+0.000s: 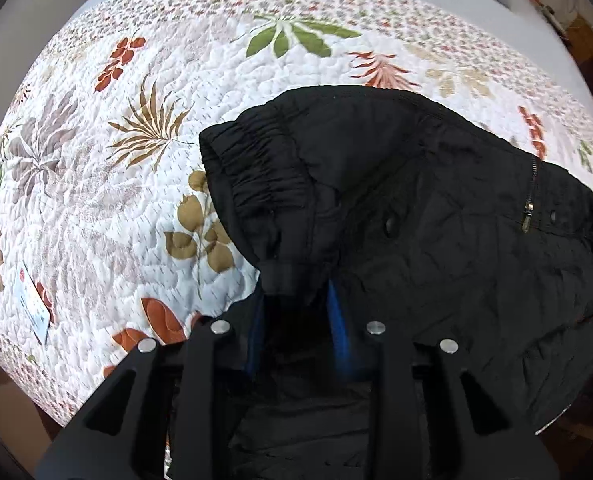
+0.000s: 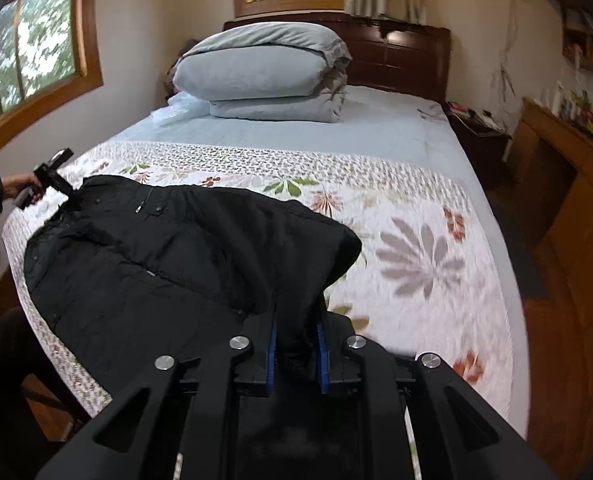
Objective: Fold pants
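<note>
Black padded pants (image 1: 416,200) lie across the floral quilt (image 1: 116,184), with the elastic waistband (image 1: 256,168) raised and a zipper (image 1: 530,208) at the right. My left gripper (image 1: 296,292) points down at the bed and is shut on a bunch of the black fabric below the waistband. In the right wrist view the pants (image 2: 156,260) stretch from the bed's left edge toward me. My right gripper (image 2: 296,320) is shut on a lifted fold of them between its blue pads (image 2: 322,344). The left gripper (image 2: 66,190) shows there too, held by a hand, at the pants' far left end.
A folded pale-blue duvet (image 2: 264,72) is stacked at the headboard (image 2: 408,60). A nightstand (image 2: 476,128) and a wooden cabinet (image 2: 568,200) stand right of the bed. Windows (image 2: 28,52) line the left wall. A small white label (image 1: 34,308) lies on the quilt's left edge.
</note>
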`<action>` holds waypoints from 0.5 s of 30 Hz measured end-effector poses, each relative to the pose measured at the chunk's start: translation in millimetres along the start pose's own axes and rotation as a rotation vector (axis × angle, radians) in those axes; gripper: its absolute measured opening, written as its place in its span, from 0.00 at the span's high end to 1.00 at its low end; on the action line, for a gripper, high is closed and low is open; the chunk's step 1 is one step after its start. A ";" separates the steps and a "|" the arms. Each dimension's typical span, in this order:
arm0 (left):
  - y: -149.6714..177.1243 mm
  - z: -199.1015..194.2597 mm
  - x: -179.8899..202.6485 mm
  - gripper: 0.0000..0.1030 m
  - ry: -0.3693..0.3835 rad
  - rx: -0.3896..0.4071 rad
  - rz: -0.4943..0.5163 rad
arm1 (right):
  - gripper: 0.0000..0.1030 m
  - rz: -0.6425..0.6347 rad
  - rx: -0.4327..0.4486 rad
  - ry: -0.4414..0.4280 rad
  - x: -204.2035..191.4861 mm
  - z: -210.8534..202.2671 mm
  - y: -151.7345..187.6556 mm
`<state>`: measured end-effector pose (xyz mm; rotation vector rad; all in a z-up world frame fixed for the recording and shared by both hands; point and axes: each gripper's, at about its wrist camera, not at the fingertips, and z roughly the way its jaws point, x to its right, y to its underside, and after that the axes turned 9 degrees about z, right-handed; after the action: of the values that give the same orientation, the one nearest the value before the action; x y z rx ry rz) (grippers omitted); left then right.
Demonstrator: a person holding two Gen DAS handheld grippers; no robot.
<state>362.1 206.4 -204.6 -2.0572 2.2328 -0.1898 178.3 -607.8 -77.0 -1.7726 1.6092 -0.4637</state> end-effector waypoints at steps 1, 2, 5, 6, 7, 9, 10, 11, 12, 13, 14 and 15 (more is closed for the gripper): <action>5.7 -3.8 -0.3 0.75 0.012 0.015 -0.003 | 0.85 0.010 -0.005 0.005 2.0 -0.5 6.8; 12.8 -9.3 -1.0 0.78 0.031 0.038 -0.008 | 0.85 0.024 -0.010 0.013 3.7 -0.7 14.3; 33.0 -27.4 -3.4 0.82 0.089 0.090 -0.037 | 0.86 0.087 -0.023 0.016 11.9 -0.7 39.5; 41.8 -31.6 -6.8 0.84 0.105 0.107 -0.046 | 0.86 0.110 -0.030 0.018 14.4 0.7 48.3; 51.4 -35.9 -10.7 0.87 0.124 0.126 -0.053 | 0.86 0.129 -0.036 0.019 16.6 1.8 56.0; 63.5 -43.5 -12.3 0.92 0.147 0.139 -0.071 | 0.86 0.174 -0.039 0.022 22.7 1.9 69.2; 72.7 -44.2 -15.9 0.93 0.173 0.134 -0.079 | 0.86 0.197 -0.039 0.023 25.3 3.0 74.1; 77.3 -43.6 -18.1 0.94 0.183 0.125 -0.081 | 0.86 0.217 -0.041 0.020 27.3 4.6 77.6; 82.2 -42.8 -19.4 0.94 0.178 0.115 -0.079 | 0.86 0.238 -0.052 0.016 29.0 9.1 82.5; 84.8 -42.0 -19.6 0.94 0.171 0.110 -0.076 | 0.85 0.242 -0.066 0.019 28.1 13.0 85.1; 89.0 -40.9 -19.2 0.94 0.170 0.107 -0.070 | 0.79 0.242 -0.091 0.020 26.5 18.3 88.4; 92.1 -39.9 -18.9 0.94 0.173 0.111 -0.067 | 0.74 0.237 -0.122 0.042 23.7 24.8 92.5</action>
<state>266.8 233.5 -180.0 -2.1320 2.1917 -0.5030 132.0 -624.2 -162.6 -1.6396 1.8844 -0.2981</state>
